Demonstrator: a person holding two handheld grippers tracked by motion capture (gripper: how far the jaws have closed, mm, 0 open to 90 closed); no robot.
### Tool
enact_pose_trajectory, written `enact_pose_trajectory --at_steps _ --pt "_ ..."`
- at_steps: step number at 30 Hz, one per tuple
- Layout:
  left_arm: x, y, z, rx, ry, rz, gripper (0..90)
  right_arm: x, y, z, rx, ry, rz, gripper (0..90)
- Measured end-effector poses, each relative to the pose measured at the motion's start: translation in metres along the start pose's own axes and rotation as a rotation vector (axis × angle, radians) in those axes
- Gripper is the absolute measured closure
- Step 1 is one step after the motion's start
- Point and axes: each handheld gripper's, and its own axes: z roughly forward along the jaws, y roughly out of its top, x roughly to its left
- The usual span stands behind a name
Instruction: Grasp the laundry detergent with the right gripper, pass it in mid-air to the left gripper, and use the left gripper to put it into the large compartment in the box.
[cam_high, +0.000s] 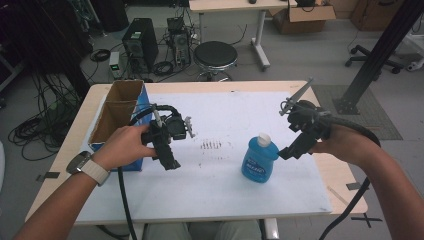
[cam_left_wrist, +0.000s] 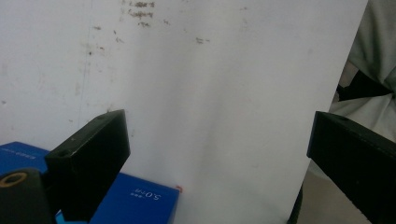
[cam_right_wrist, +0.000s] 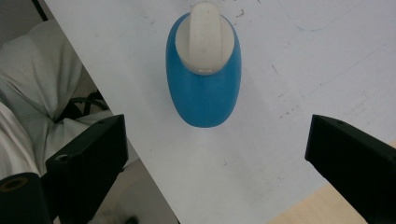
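A blue bottle (cam_high: 260, 161) with a white cap stands upright on the white sheet (cam_high: 215, 185), right of centre. My right gripper (cam_high: 290, 150) hangs just right of it, tilted down toward it and open, with nothing between the jaws. In the right gripper view the bottle (cam_right_wrist: 204, 95) is seen from above, beyond the wide-apart jaws of the right gripper (cam_right_wrist: 217, 123). My left gripper (cam_high: 169, 159) is held above the sheet beside an open blue cardboard box (cam_high: 142, 100). The left gripper (cam_left_wrist: 217, 126) is open over bare sheet, with a corner of the box (cam_left_wrist: 135, 200) low on the left.
Dark scribble marks (cam_high: 210, 145) lie mid-sheet between the grippers. The table's near edge (cam_left_wrist: 299, 205) and the person's lap sit close under both gripper views. Behind the table stand a black stool (cam_high: 215, 55), computer towers (cam_high: 140, 42) and floor cables.
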Motion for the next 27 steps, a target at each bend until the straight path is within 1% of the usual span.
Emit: enact_pose_trajectory --at_steps 4,5,6,7,15,16,18,19,20,23,25,26,27 --pt "0.000 0.001 0.000 0.000 -0.001 -0.002 6.2 -0.001 -0.009 0.005 -0.029 0.005 0.008 5.7" --pt "0.000 0.001 0.000 0.000 -0.001 -0.002 6.2 -0.001 -0.009 0.005 -0.029 0.005 0.008 5.7" --pt "0.000 0.001 0.000 0.001 0.000 0.000 6.2 -0.001 -0.012 0.008 -0.048 0.007 0.010 5.6" --pt "0.000 0.001 0.000 0.001 0.000 0.000 6.2 -0.001 -0.012 0.008 -0.048 0.007 0.010 5.6" --pt "0.001 0.000 0.001 0.000 -0.001 -0.001 6.2 -0.001 -0.023 0.017 -0.101 0.009 0.013 5.5" --pt "0.001 0.000 0.000 0.001 -0.001 -0.005 6.2 -0.001 -0.026 0.020 -0.118 0.011 0.018 5.5" --pt "0.001 0.000 0.000 0.000 -0.001 -0.006 6.2 -0.002 -0.027 0.021 -0.124 0.012 0.020 5.5" --pt "0.001 0.000 0.000 -0.001 -0.001 -0.006 6.3 -0.002 -0.031 0.023 -0.142 0.012 0.022 5.5" --pt "0.001 0.000 0.000 -0.001 -0.001 -0.005 6.3 -0.002 -0.031 0.023 -0.142 0.012 0.022 5.5" --pt "0.001 0.000 0.000 0.004 0.000 -0.005 6.3 -0.002 -0.036 0.027 -0.175 0.007 0.014 5.5" --pt "0.001 0.001 0.000 0.005 -0.001 -0.005 6.3 -0.002 -0.038 0.028 -0.184 0.007 0.008 5.5" --pt "0.001 0.001 0.000 0.004 0.000 -0.005 6.2 -0.003 -0.041 0.030 -0.202 0.006 0.012 5.5" --pt "0.001 0.001 0.000 0.003 0.000 -0.004 6.2 -0.003 -0.041 0.030 -0.202 0.006 0.012 5.5"
